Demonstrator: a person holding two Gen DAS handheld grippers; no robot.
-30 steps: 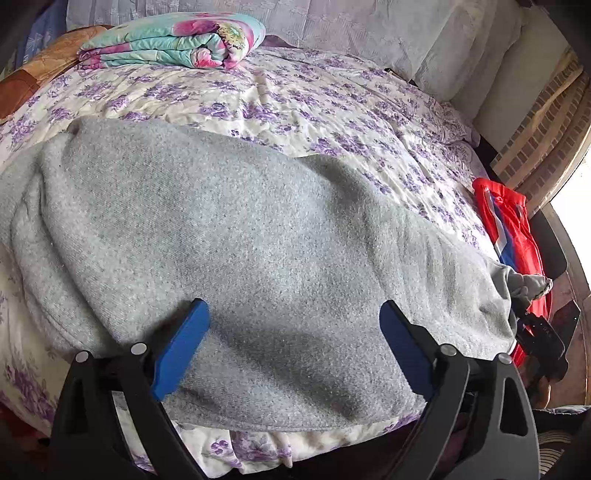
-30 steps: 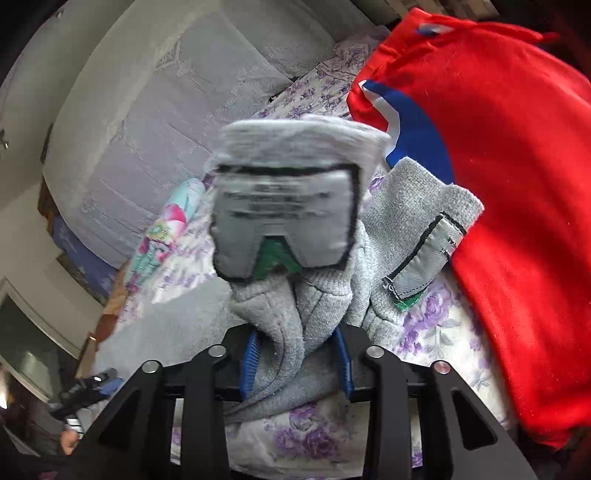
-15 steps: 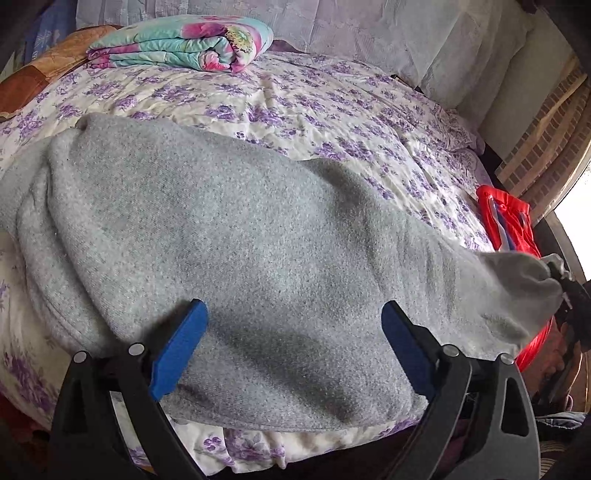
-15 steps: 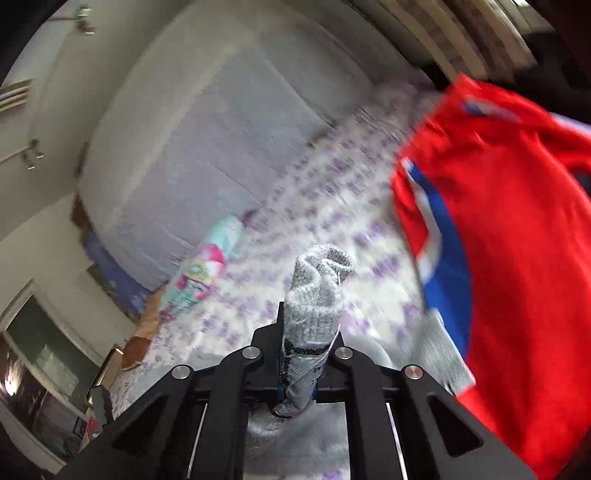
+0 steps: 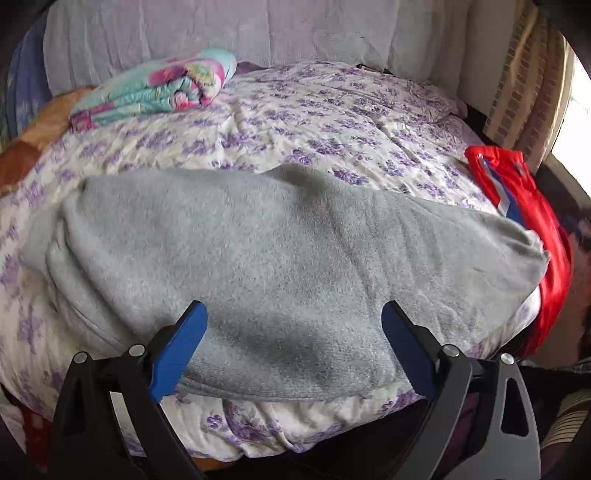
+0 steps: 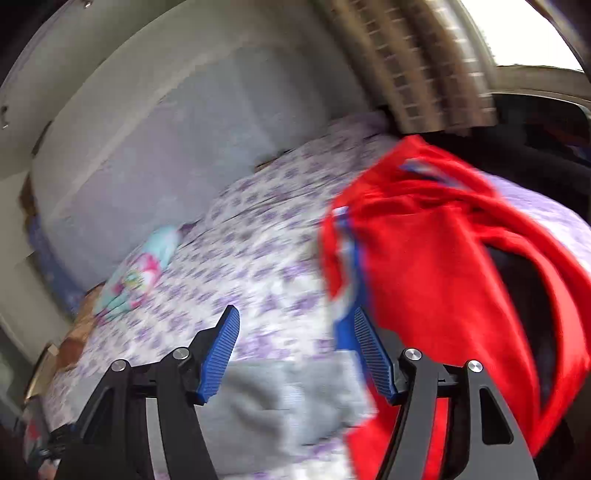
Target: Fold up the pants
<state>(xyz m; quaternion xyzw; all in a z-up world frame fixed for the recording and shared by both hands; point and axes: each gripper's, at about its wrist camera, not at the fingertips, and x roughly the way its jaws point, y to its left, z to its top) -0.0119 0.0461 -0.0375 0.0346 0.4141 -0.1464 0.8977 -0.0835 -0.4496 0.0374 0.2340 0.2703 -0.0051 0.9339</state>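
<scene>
Grey pants (image 5: 266, 258) lie spread across the flowered bed (image 5: 332, 122), one end reaching the right edge by a red garment (image 5: 532, 221). My left gripper (image 5: 293, 325) is open and empty, its blue fingers (image 5: 184, 339) just above the pants' near edge. In the right wrist view my right gripper (image 6: 295, 332) is open and empty above the grey pants' end (image 6: 288, 398), beside the red garment (image 6: 443, 288). This view is blurred by motion.
A folded turquoise and pink quilt (image 5: 159, 88) lies at the bed's far left. A pale padded headboard (image 5: 221, 29) runs along the back. A striped curtain (image 5: 517, 85) and a bright window are at the right. The bed's front edge drops off below my left gripper.
My right gripper has opened and let go of the pants' cuff, which now lies on the bed. My left gripper has drawn back and tilted up a little.
</scene>
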